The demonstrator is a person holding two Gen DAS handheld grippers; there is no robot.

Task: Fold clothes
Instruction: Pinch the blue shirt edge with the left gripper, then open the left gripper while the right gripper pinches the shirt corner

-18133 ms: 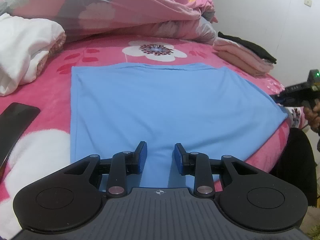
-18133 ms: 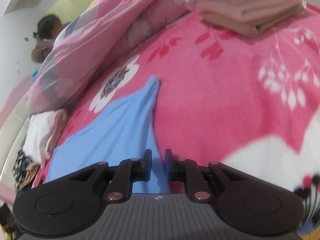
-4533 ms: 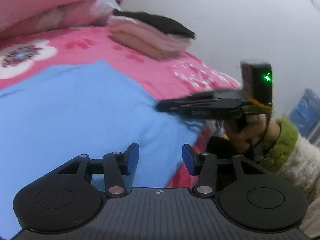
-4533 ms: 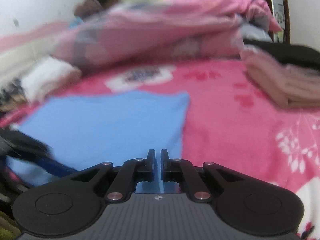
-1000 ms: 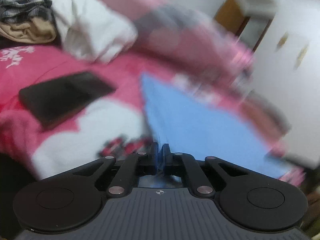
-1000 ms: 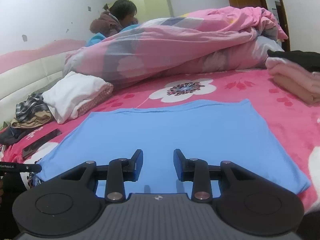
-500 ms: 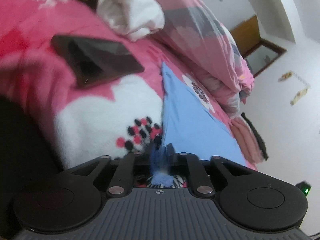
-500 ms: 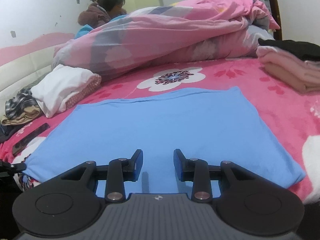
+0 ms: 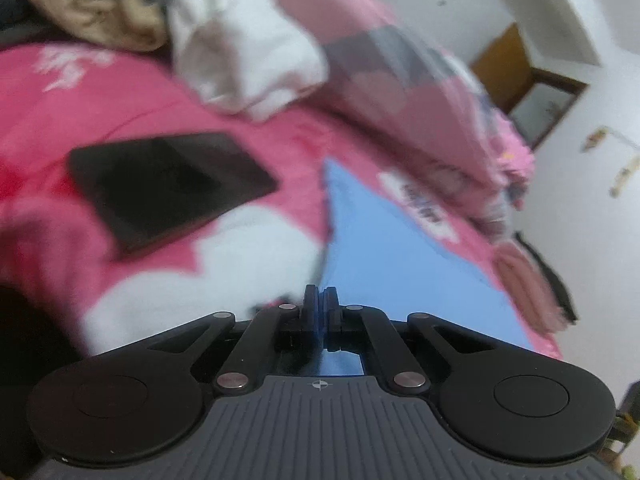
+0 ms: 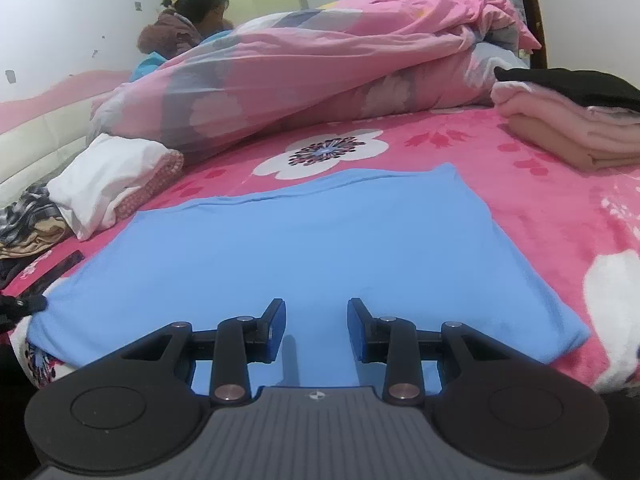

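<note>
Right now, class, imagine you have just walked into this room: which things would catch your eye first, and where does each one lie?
A flat blue garment is spread across the middle of the pink flowered bedspread, with the left hand-held gripper shut on its near corner. Behind it a rumpled pink duvet is heaped along the far side of the bed. A dark phone lies left of the garment.

A home bedroom — a bed (image 10: 540, 208) with floral pink blanket, rumpled duvet (image 10: 320, 64), folded clothes (image 10: 568, 128).

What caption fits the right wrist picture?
Open right gripper hovers over the flat blue garment on the pink flowered bed.
</note>
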